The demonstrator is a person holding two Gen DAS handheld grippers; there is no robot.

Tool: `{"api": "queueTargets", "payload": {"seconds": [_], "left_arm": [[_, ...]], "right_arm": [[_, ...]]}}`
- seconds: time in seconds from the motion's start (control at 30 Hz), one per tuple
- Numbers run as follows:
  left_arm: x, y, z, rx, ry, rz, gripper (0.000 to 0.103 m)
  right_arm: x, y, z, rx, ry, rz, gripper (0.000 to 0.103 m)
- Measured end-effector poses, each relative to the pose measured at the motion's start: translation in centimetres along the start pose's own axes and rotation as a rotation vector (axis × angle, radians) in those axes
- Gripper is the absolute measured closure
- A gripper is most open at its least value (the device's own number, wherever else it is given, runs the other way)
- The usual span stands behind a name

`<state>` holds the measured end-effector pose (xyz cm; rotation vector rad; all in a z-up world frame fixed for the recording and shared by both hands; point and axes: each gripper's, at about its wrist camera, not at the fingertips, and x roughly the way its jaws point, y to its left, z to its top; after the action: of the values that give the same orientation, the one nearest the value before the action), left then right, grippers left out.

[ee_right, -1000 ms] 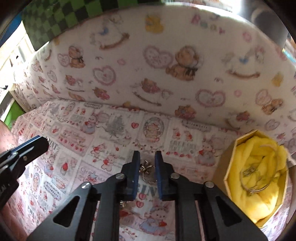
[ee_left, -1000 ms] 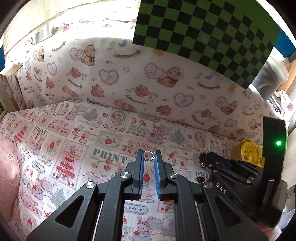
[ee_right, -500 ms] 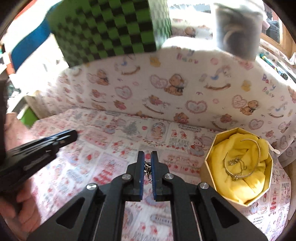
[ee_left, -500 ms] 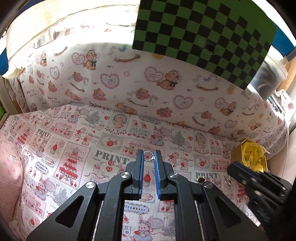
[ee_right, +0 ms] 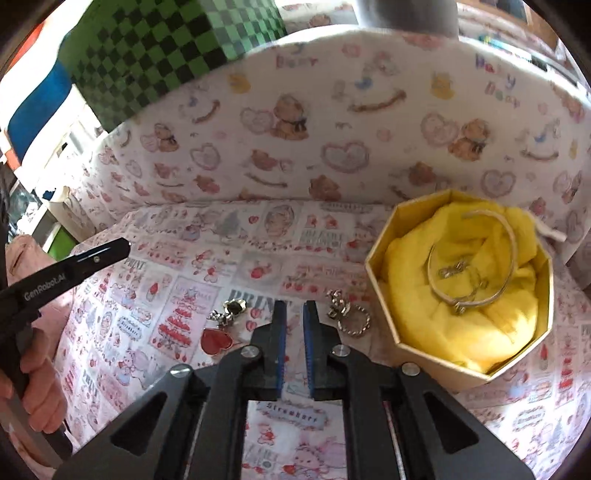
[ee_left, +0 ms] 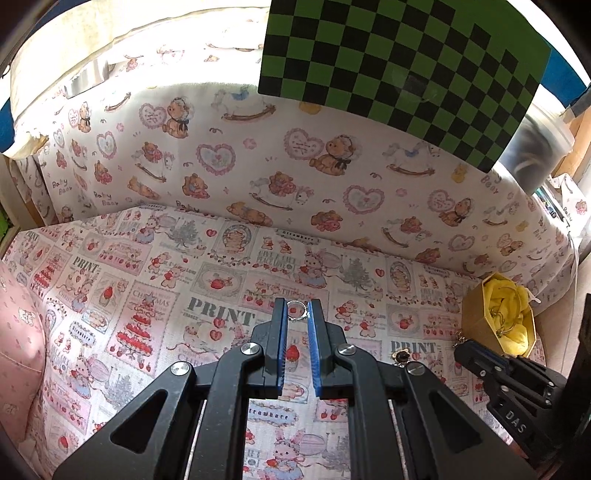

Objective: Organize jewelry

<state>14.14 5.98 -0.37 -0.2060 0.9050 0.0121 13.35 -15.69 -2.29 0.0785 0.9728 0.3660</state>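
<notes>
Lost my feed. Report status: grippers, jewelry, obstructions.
Left gripper shut on small silver ring. Right gripper shut, empty, beside octagonal yellow-lined gold box. Red heart pendant and twisted silver ring loose on printed cloth. Box unobstructed.

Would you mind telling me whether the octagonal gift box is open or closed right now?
Open. The octagonal box has no lid on it; its yellow cloth lining and a silver bangle lying inside are plainly visible.

Right view: person's hand point(ee_right: 35, 391) cut off at left edge; grey tub point(ee_right: 406, 16) cropped at top, blurred. Small charms in box point(ee_right: 458, 280) too tiny to identify. Left view: right tool point(ee_left: 476, 356) body runs off right edge; box contents unclear.
</notes>
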Motion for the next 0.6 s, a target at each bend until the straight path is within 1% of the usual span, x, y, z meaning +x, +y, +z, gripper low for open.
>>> {"api": "queueTargets", "payload": {"seconds": [0.07, 0.13, 0.2, 0.27, 0.33, 0.4, 0.43, 0.5, 0.53, 0.57, 0.6], "left_arm": [[0.0, 0.0, 0.0, 0.002, -0.002, -0.002, 0.093], [0.0, -0.1, 0.0, 0.005, -0.002, -0.002, 0.093], [0.0, -0.2, -0.1, 0.007, -0.001, 0.000, 0.093], [0.1, -0.2, -0.1, 0.007, 0.001, 0.001, 0.093], [0.1, -0.2, -0.1, 0.006, 0.001, -0.002, 0.093], [0.1, -0.2, -0.1, 0.003, 0.004, -0.011, 0.093], [0.2, -0.2, -0.1, 0.001, 0.007, -0.015, 0.093], [0.3, -0.1, 0.0, -0.001, 0.009, -0.015, 0.093], [0.3, -0.1, 0.0, -0.001, 0.008, -0.013, 0.093], [0.2, -0.1, 0.0, -0.001, 0.006, -0.010, 0.093], [0.2, -0.1, 0.0, 0.001, 0.002, -0.006, 0.093]], "right_arm": [[-0.5, 0.5, 0.3, -0.024, -0.021, -0.012, 0.089], [-0.7, 1.1, 0.6, -0.042, -0.028, -0.035, 0.088], [-0.3, 1.5, 0.9, -0.054, -0.022, -0.080, 0.088], [0.3, 1.9, 1.1, -0.092, 0.000, -0.173, 0.085], [1.5, 2.8, 1.0, -0.159, 0.006, -0.291, 0.085], [2.4, 3.6, 0.9, -0.225, 0.017, -0.345, 0.085], [3.2, 4.0, 1.0, -0.256, 0.039, -0.381, 0.086], [4.1, 4.2, 1.1, -0.269, 0.068, -0.423, 0.086], [4.6, 4.2, 1.3, -0.275, 0.089, -0.429, 0.086], [4.9, 4.3, 1.3, -0.276, 0.101, -0.431, 0.090], [5.2, 4.2, 1.5, -0.274, 0.110, -0.431, 0.090]]}}
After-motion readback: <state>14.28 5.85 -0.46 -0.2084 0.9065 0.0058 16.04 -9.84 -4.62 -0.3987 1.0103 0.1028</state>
